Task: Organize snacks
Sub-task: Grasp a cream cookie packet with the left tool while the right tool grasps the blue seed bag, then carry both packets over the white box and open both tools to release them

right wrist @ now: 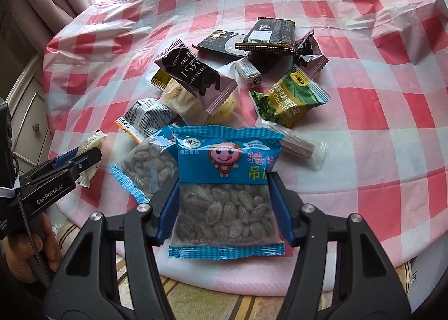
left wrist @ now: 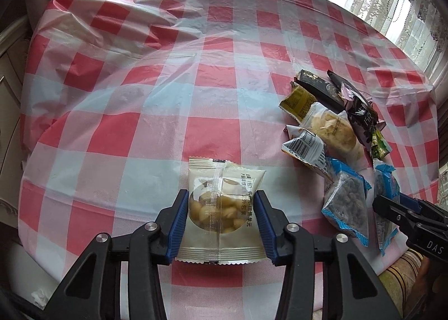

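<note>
Red-and-white checked plastic sheeting (left wrist: 212,73) covers the tabletop on which all the snacks lie. Your left gripper (left wrist: 221,225) is clamped on a pale packet of yellow nuts (left wrist: 221,208): both blue pads press against the packet's side edges, and its far end points out over the checked cover, well apart from the other snacks. Your right gripper (right wrist: 224,208) is clamped on a blue packet with a cartoon face (right wrist: 226,180); its clear lower window shows dark dried fruit, and the blue pads bear on the left and right edges of that window. Just beside it on the left lies a second blue packet of dried fruit (right wrist: 148,166), partly tucked under the held one. Beyond these two, the remaining snacks form a loose pile near the middle of the right wrist view: a brown-and-pink chocolate packet (right wrist: 196,73) lying over a pale round pastry (right wrist: 182,99), a white packet with a barcode (right wrist: 148,118), a green garlic-flavour pea packet (right wrist: 291,99), two flat black packets (right wrist: 266,33) at the far edge of the pile, and a clear-wrapped wafer bar (right wrist: 299,143) touching the top right corner of the held blue packet. In the left wrist view, the same pile sits to the right of the nut packet, near the tabletop edge.
</note>
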{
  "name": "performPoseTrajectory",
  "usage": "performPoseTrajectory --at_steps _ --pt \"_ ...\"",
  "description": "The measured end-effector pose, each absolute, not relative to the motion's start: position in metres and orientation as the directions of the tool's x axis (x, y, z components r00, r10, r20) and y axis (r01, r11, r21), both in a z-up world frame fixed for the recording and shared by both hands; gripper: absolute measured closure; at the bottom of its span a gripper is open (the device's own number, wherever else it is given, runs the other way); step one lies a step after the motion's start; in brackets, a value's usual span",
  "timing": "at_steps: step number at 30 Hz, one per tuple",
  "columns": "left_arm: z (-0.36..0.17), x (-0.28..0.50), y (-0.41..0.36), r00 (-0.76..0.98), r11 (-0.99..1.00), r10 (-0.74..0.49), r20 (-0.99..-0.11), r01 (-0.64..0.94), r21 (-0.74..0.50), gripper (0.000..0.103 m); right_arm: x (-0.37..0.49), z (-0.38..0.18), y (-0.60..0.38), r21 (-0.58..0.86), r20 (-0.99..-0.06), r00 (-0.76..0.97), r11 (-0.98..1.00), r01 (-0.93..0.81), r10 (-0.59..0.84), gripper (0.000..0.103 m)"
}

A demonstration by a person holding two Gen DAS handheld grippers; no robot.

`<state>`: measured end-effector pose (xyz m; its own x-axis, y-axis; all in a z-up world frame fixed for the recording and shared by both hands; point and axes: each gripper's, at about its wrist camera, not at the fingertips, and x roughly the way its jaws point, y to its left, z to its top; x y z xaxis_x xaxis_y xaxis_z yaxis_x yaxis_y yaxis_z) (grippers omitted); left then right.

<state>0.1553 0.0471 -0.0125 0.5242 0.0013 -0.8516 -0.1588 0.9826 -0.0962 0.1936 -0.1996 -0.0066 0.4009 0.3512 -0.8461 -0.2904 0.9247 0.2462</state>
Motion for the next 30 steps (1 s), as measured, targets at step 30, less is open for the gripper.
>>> performPoseTrajectory --at_steps 30 --pt "0.037 0.121 -0.063 0.577 0.993 -0.111 -0.809 0.037 -0.110 0.056 0.145 0.026 -0.301 0.289 -0.798 0.500 0.941 -0.174 0.337 0.040"
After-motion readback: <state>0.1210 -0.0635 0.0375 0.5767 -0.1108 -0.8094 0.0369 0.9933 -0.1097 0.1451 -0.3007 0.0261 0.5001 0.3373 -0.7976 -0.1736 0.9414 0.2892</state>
